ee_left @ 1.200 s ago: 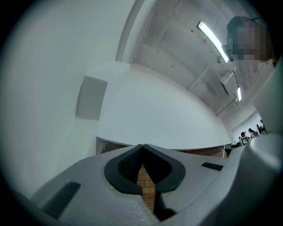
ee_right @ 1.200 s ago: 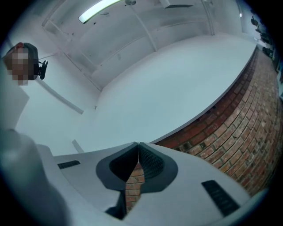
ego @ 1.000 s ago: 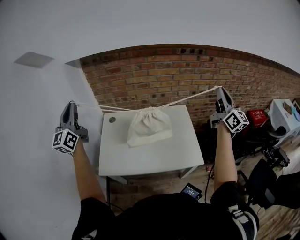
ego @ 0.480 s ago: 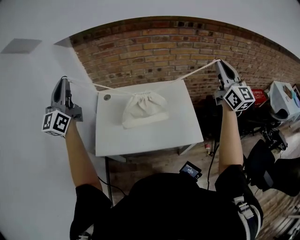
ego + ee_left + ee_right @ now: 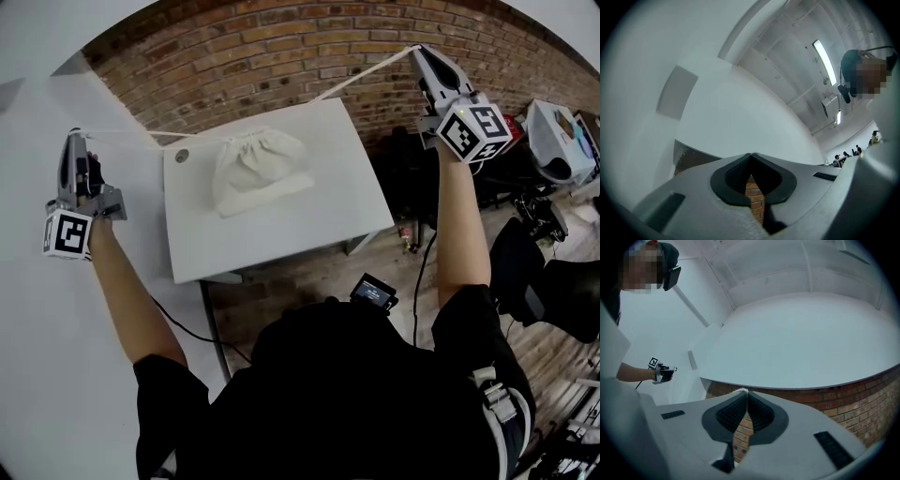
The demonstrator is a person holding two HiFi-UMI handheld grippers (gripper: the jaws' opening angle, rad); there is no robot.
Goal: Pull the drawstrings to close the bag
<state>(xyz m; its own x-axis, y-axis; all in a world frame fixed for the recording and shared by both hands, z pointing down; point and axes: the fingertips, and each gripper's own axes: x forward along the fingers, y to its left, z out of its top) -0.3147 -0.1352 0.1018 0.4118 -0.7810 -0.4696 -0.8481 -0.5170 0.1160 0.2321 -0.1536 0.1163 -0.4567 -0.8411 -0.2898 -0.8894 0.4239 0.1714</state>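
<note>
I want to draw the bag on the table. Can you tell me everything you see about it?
The bag is white, crinkly cloth, plump and lying on the white table near its far edge. Its mouth is gathered tight into ruffles, pointing toward the brick wall. Its left drawstring runs taut to the shut left gripper, its right drawstring to the shut right gripper.

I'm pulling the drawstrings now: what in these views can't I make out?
- Bag mouth: head view, too small to tell if fully cinched.
- Left drawstring end: left gripper view, hidden inside the shut left gripper.
- Bag, table: outside both gripper views, which face the wall.
</note>
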